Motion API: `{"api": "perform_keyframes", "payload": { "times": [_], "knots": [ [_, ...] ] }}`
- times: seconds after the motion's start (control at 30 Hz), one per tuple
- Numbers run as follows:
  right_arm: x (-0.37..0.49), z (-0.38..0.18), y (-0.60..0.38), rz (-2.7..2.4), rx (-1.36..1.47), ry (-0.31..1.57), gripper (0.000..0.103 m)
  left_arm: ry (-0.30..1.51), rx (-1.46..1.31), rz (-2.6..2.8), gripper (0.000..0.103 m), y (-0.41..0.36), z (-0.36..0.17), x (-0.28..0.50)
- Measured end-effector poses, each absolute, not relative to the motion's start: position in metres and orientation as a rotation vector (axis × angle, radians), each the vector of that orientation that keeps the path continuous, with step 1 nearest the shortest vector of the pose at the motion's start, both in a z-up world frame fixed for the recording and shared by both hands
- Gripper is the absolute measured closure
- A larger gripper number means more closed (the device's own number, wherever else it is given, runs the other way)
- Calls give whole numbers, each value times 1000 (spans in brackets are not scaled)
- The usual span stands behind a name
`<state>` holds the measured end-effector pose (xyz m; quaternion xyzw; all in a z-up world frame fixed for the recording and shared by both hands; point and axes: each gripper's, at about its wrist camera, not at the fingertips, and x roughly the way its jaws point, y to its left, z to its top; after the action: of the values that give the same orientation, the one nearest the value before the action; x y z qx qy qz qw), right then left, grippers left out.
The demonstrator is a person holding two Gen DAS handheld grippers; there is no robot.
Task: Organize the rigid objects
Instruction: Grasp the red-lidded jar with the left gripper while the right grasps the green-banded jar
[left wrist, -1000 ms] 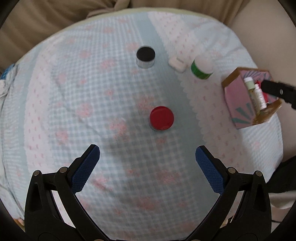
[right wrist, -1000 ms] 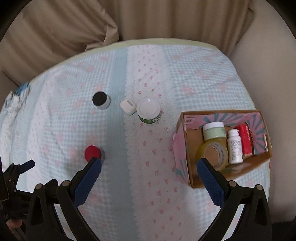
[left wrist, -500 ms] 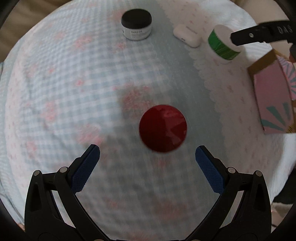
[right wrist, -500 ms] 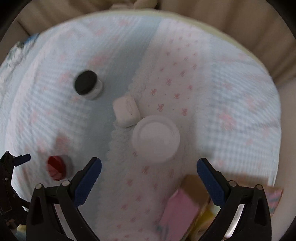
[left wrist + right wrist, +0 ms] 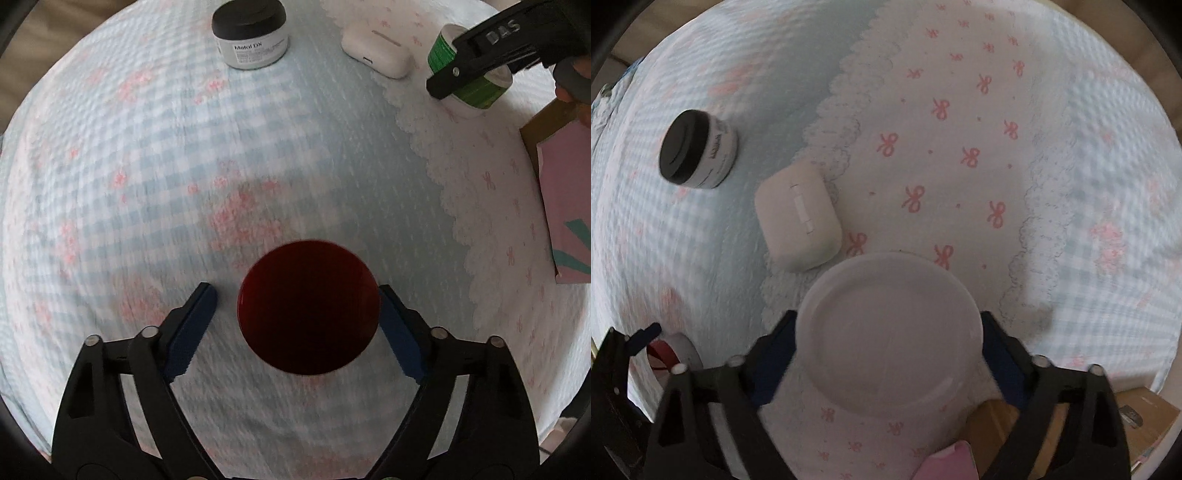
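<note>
A red-lidded jar (image 5: 308, 306) stands on the patterned cloth between the pads of my left gripper (image 5: 297, 325); the right pad touches it and the left pad stands a little apart. A white-lidded green jar (image 5: 890, 332) fills the space between the pads of my right gripper (image 5: 888, 354), which press its sides. That jar also shows in the left wrist view (image 5: 472, 85), with the right gripper's finger (image 5: 480, 62) across it. A black-lidded jar (image 5: 251, 33) and a white earbud case (image 5: 376, 53) stand further back.
A pink and brown cardboard box (image 5: 565, 199) lies at the right edge of the cloth; its corner shows in the right wrist view (image 5: 1145, 417). The black-lidded jar (image 5: 698, 151) and the earbud case (image 5: 798, 218) lie to the left of my right gripper.
Both grippers came down and forward and narrowed. The left one now brackets the red-lidded jar. The right one now grips the white-lidded green jar.
</note>
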<state>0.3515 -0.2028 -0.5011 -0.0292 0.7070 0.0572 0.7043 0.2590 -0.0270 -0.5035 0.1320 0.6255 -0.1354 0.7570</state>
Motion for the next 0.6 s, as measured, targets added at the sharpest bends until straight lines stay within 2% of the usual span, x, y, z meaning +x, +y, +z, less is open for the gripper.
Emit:
{"api": "perform_keyframes", "payload": {
  "times": [0.03,0.1,0.17,0.6],
  "knots": [
    [352,-504,-204,125,-46,1580,32,1355,288,-298,26,-28,-503,259],
    [355,-506,-208,115,-20,1581,33,1337,290,-310,44,-30,-499,262],
    [353,-506,-208,107,-8,1574,33,1332,292,-328,51,-32,-497,261],
    [345,-500,-199,57,-44,1541,36,1302,252,-322,52,-27,-480,263]
  ]
}}
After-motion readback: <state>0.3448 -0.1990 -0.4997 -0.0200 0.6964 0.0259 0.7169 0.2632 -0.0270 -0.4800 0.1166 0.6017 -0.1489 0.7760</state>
